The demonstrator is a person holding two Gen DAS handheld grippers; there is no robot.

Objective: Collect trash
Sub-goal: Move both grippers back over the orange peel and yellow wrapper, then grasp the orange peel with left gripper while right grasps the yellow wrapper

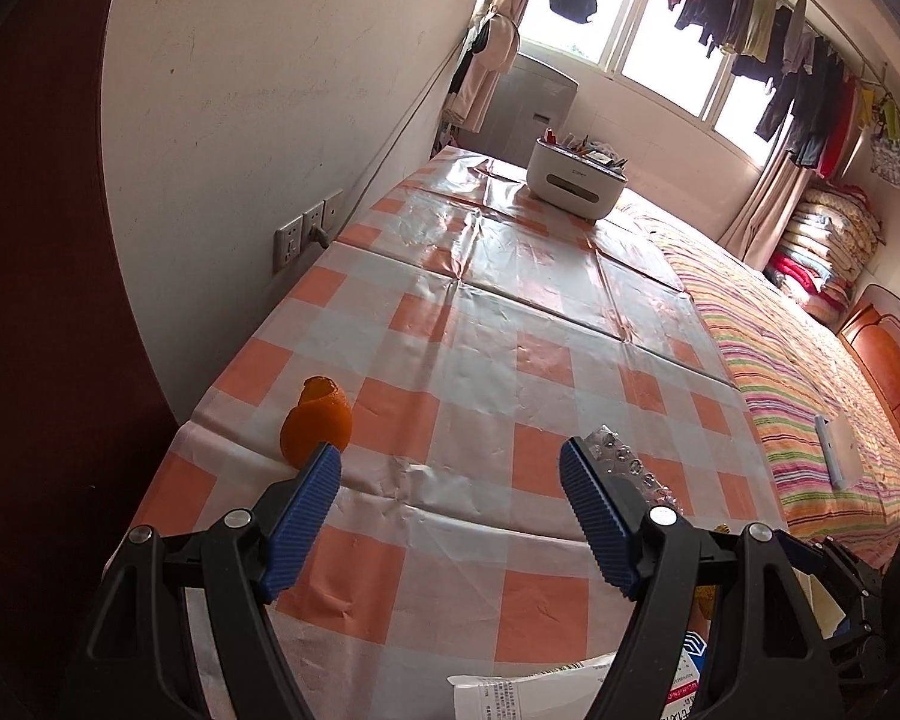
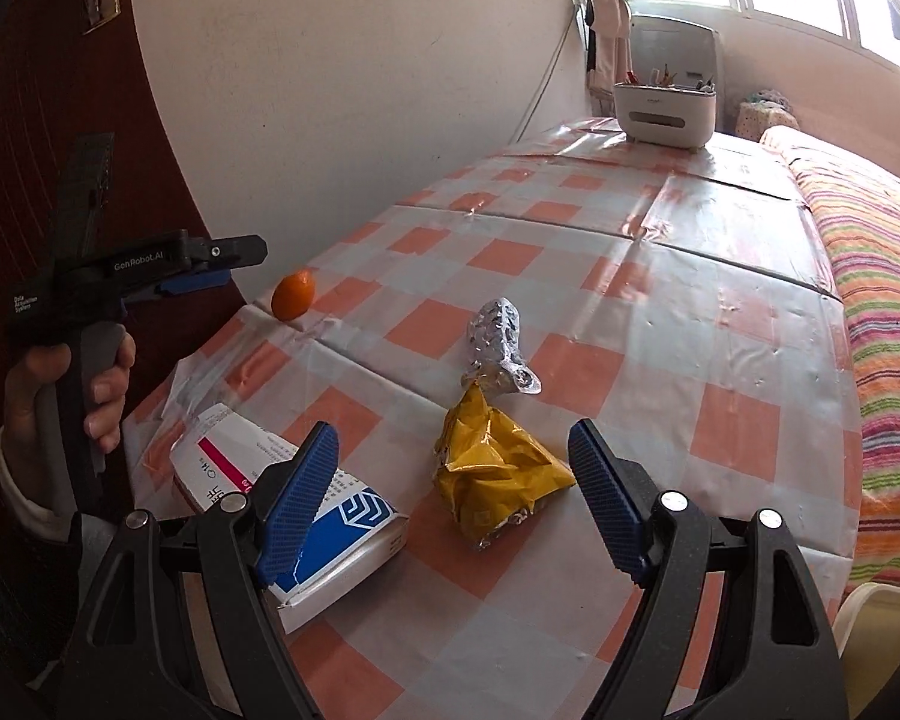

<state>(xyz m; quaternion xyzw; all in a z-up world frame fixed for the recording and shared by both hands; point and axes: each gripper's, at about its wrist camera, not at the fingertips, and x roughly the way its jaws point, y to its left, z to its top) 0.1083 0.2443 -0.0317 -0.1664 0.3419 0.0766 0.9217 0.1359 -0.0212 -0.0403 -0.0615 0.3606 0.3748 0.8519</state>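
Here's the desk [image 2: 630, 276], long and draped in a glossy orange-and-white check cloth, creased along its folds and catching glare from the window [image 1: 660, 42] at the far end. Its left edge runs along a pale wall [image 1: 270, 90] with a bank of sockets [image 1: 306, 228]; on its right lies a bed [image 1: 810, 390] under a bright striped cover, with folded quilts [image 1: 822, 252] stacked beyond it. Laundry [image 1: 768, 30] hangs on a line across the window, curtains [image 1: 504, 42] drawn aside. At the far end of the desk stands a white box [image 2: 666, 111] stuffed with pens and odds.

Now the trash, all at the near end. An orange peel [image 1: 317, 420] sits by the wall-side edge, well apart from the rest. A crumpled foil wrapper [image 2: 501, 348] lies mid-desk, touching a scrunched yellow bag [image 2: 498, 474] just nearer the camera. A white-and-blue carton [image 2: 306, 516] lies flat on the near left.

The left hand-held gripper [image 1: 450, 483] hangs above the desk with jaws spread wide, nothing between them, the peel just beyond its left finger. The right hand-held gripper [image 2: 453, 492] is spread too, empty, the yellow bag framed between its blue pads [image 2: 297, 501] but untouched. In the right wrist view, a hand [image 2: 72, 384] grips the left tool's handle.
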